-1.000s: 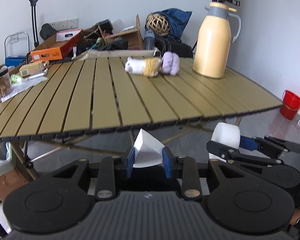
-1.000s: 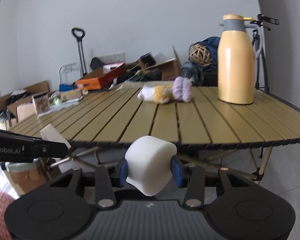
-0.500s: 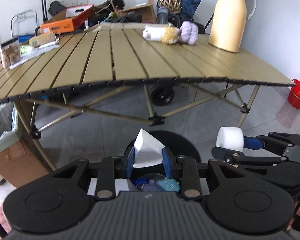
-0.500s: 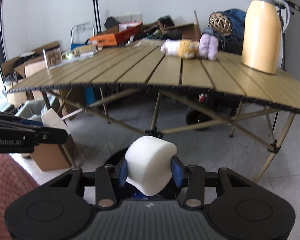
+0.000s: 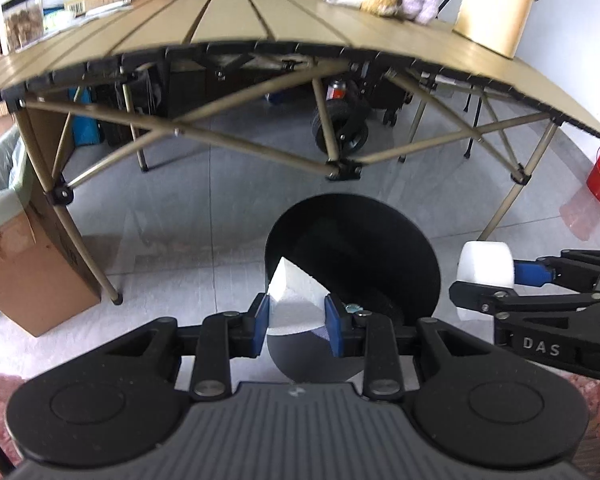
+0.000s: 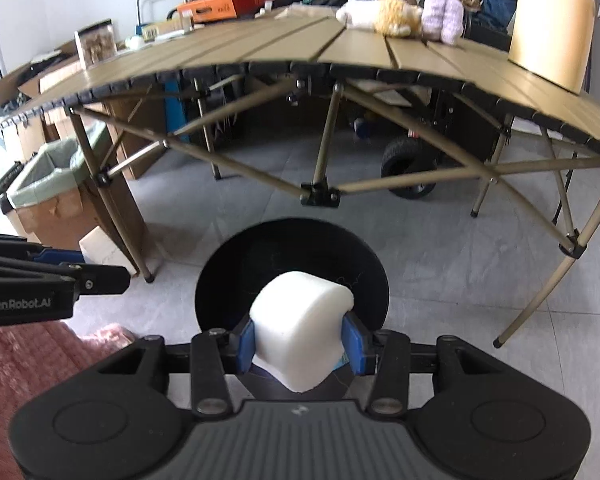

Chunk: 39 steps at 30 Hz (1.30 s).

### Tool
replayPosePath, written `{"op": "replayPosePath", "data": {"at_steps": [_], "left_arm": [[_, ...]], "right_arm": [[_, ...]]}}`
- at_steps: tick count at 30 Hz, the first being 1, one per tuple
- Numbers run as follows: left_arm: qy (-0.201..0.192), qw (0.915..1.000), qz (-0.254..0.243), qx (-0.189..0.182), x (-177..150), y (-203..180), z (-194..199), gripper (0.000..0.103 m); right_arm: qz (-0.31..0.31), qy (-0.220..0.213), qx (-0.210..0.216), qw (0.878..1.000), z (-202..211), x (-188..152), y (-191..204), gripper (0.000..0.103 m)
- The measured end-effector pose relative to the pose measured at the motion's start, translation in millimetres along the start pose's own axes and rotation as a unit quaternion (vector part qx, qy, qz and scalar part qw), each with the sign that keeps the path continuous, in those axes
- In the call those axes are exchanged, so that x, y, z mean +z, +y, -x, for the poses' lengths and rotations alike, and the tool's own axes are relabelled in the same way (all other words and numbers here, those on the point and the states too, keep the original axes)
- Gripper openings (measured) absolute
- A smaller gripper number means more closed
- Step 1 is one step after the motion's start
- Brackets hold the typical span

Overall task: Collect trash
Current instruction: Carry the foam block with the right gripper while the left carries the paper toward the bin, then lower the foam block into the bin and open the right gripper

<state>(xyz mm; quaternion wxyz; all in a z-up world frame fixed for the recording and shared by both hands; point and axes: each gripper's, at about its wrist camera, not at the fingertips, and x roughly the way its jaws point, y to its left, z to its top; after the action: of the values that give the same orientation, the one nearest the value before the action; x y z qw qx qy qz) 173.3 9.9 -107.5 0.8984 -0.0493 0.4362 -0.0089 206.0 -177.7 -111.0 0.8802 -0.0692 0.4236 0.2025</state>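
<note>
Left gripper (image 5: 296,316) is clamped on a white wedge of foam (image 5: 294,300), held over the near left rim of the black bin (image 5: 380,240) on the floor. Right gripper (image 6: 302,338) is clamped on a rounded white foam block (image 6: 300,328), held over the bin's near edge. The slatted table (image 6: 340,48) stands beyond the bin, bearing plush toys (image 6: 400,16) and a yellow jug (image 6: 552,24). A lined box (image 6: 52,192) stands far left.
</note>
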Motion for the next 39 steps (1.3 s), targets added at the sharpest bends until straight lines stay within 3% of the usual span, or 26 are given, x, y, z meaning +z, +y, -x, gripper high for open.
{"op": "replayPosePath", "data": {"at_steps": [16, 29, 39], "left_arm": [[0.037, 0.9989, 0.029, 0.008, 1, 14, -34, 0.030], [0.035, 0.9955, 0.060, 0.065, 12, 35, -37, 0.030], [0.039, 0.9925, 0.080, 0.084, 19, 50, -40, 0.030]], "right_arm": [[-0.004, 0.049, -0.008, 0.999, -40, 11, 6, 0.044], [-0.013, 0.068, -0.010, 0.998, -76, 38, 17, 0.044], [-0.026, 0.087, -0.016, 0.996, -104, 52, 31, 0.044]]}}
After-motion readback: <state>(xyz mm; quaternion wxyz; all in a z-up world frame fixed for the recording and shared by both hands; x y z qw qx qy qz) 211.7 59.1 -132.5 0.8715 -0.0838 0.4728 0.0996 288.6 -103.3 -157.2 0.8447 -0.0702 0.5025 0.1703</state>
